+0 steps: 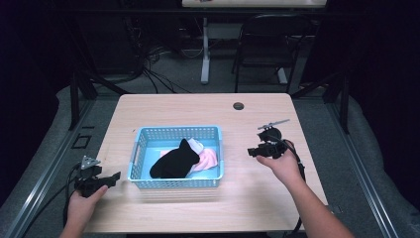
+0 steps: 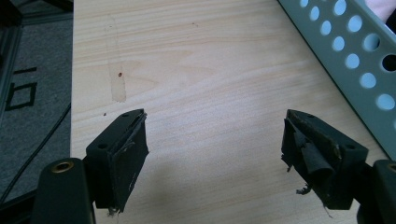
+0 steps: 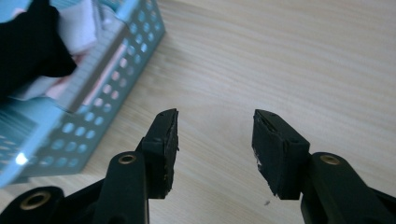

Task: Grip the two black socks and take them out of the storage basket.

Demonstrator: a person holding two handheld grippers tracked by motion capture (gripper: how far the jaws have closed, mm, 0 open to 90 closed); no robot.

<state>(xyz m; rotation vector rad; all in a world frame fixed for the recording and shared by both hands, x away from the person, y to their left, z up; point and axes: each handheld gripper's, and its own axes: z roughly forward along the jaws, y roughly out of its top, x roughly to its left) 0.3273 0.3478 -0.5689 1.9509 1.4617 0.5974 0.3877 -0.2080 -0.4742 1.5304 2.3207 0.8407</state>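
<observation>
A light blue perforated basket [image 1: 140, 134] sits on the wooden table [image 1: 168, 106]. Inside it a black cloth [image 1: 174, 161] lies over a pink cloth [image 1: 208, 159] and a white one [image 1: 194, 145]. My left gripper [image 1: 115, 177] rests at the table's near left, just left of the basket, open with nothing between its jaws. My right gripper [image 1: 251, 151] hovers right of the basket, open and empty too. The left gripper view has the left gripper [image 2: 215, 140] over bare wood, basket wall [image 2: 355, 56] at right. In the right gripper view the right gripper [image 3: 215, 140] is also above wood, basket [image 3: 100, 77] and black cloth [image 3: 32, 46] at upper left.
A dark round hole [image 1: 238, 106] marks the table's far edge. A black chair [image 1: 262, 47] and a white table leg [image 1: 205, 49] stand beyond the table, with cables on the floor [image 1: 148, 69]. Dark frame rails [image 1: 44, 163] run along both sides.
</observation>
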